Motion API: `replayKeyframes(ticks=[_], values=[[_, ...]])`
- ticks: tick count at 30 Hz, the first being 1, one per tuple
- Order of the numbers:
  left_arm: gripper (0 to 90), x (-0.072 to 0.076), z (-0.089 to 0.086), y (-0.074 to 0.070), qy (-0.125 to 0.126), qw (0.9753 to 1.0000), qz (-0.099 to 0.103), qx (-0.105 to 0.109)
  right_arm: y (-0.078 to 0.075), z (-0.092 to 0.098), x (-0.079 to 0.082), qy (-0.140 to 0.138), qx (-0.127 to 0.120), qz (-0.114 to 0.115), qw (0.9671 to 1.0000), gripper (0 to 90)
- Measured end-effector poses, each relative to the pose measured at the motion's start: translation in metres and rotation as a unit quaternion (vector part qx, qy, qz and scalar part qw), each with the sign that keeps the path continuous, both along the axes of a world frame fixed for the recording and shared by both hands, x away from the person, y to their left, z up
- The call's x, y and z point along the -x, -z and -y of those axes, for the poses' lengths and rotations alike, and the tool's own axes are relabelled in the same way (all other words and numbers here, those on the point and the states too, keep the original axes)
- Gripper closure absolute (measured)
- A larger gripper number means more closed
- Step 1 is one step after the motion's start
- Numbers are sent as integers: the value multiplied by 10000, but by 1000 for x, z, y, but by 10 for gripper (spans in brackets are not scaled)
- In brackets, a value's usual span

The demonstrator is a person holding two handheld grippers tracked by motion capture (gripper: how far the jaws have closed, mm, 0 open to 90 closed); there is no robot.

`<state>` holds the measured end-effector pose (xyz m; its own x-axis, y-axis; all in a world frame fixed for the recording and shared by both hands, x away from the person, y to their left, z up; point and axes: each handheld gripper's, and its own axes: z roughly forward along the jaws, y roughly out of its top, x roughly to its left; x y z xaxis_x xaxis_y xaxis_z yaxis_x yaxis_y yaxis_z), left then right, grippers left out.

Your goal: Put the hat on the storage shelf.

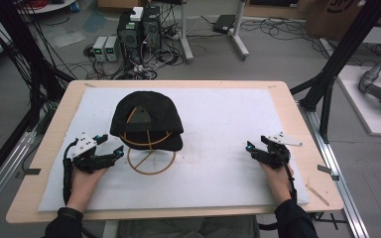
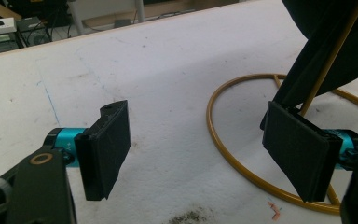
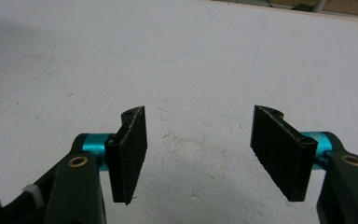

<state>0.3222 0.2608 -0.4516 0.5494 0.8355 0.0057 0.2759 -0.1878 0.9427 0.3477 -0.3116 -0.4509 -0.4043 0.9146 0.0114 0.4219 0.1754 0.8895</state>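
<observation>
my left gripper [image 1: 116, 152] rests on the tabletop [image 1: 218, 163], fingers [image 2: 105, 149] wide, holding nothing, just beside the stand's [image 1: 151, 161] gold base ring. my right gripper [image 1: 250, 147] lies well apart, fingers [image 3: 130, 151] wide too, empty. the cap [image 1: 146, 119] sits on the stand at centre-left, brim toward me. my left gripper view shows the right finger close against the stand's upright wire; whether they touch i cannot tell.
</observation>
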Motion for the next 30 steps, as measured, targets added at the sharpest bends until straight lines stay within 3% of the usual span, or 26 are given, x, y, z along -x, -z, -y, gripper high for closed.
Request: replayKeyframes(ticks=[9, 30], values=[[238, 0, 1, 0, -10, 10000, -21, -57, 0, 2, -2, 74, -100, -108, 9999, 345], [239, 0, 1, 0, 1, 10000, -31, -47, 1, 0, -3, 32, 19, -180, 9998, 328]])
